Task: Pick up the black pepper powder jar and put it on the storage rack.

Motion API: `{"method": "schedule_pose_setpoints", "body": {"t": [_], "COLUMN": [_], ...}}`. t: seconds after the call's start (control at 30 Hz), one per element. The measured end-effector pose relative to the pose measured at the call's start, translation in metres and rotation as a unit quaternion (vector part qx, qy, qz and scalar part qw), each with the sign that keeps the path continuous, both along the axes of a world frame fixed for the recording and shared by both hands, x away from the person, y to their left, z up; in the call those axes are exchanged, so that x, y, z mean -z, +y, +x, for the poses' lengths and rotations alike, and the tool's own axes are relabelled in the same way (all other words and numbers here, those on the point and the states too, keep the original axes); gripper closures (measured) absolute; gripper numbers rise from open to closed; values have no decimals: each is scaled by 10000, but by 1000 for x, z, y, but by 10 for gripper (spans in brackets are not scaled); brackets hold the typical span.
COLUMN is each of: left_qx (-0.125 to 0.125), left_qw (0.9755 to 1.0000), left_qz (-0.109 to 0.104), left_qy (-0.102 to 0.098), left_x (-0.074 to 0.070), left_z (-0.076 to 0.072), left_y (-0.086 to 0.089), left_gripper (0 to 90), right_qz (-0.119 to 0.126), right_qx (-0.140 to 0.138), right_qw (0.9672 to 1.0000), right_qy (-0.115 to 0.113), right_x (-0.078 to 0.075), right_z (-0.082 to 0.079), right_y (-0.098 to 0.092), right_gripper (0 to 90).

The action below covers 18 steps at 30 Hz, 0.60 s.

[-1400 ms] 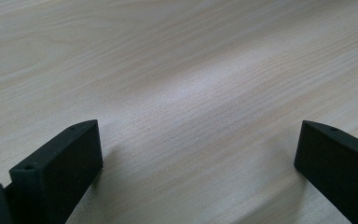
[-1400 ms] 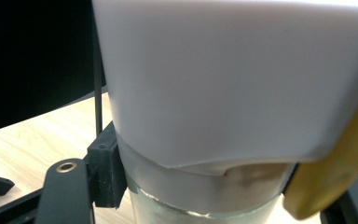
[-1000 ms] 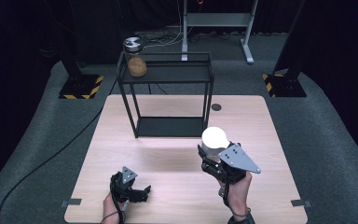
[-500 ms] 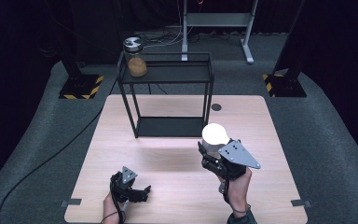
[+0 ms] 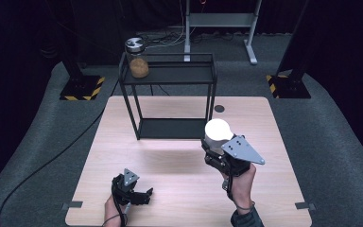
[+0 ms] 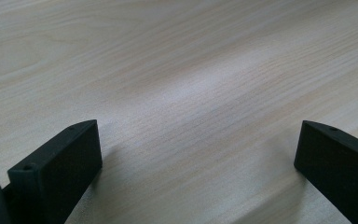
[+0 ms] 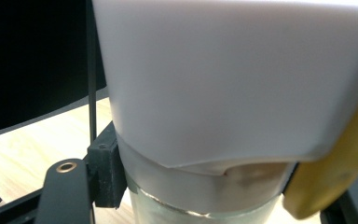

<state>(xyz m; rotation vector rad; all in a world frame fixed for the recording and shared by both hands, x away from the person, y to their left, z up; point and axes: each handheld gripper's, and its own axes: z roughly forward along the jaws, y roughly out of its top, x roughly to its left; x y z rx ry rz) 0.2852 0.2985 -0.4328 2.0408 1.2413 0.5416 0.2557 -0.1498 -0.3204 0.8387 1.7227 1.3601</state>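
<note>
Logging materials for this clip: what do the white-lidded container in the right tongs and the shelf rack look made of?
The container looks like clear glass or plastic; its pale body glints below the lid, which is matte white, probably plastic. The shelf rack looks like black-painted metal: thin straight bars, flat dark shelves.

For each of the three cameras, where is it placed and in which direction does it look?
High view: above the person's side, looking forward and down on the table; both forearms, the left gripper and right gripper show.
Left gripper view: rides on the left gripper, facing bare tabletop; its two black jaws stand wide apart.
Right gripper view: rides on the right gripper, close on the white-lidded jar between its jaws.
Shared: the high view and right gripper view both show that jar and the black rack.
</note>
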Motion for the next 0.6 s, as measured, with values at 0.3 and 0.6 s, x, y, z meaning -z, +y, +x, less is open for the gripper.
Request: {"method": "schedule_pose_setpoints", "body": {"t": [0.3,0.6], "left_qx": [-4,-7], "left_qw": [10000,10000], "left_qz": [3,0], "left_qy": [-4,-5], "left_x": [0,0], "left_z": [0,0], "left_y": [0,0], "left_gripper": [0,1], "right_qz": [5,-23], "right_qx": [14,18], "right_qw": [10000,10000], "right_qy": [-9,-22], "right_x": [-4,-10], "right_z": [6,11], "right_y": [0,1], "right_gripper": [299,299]}}
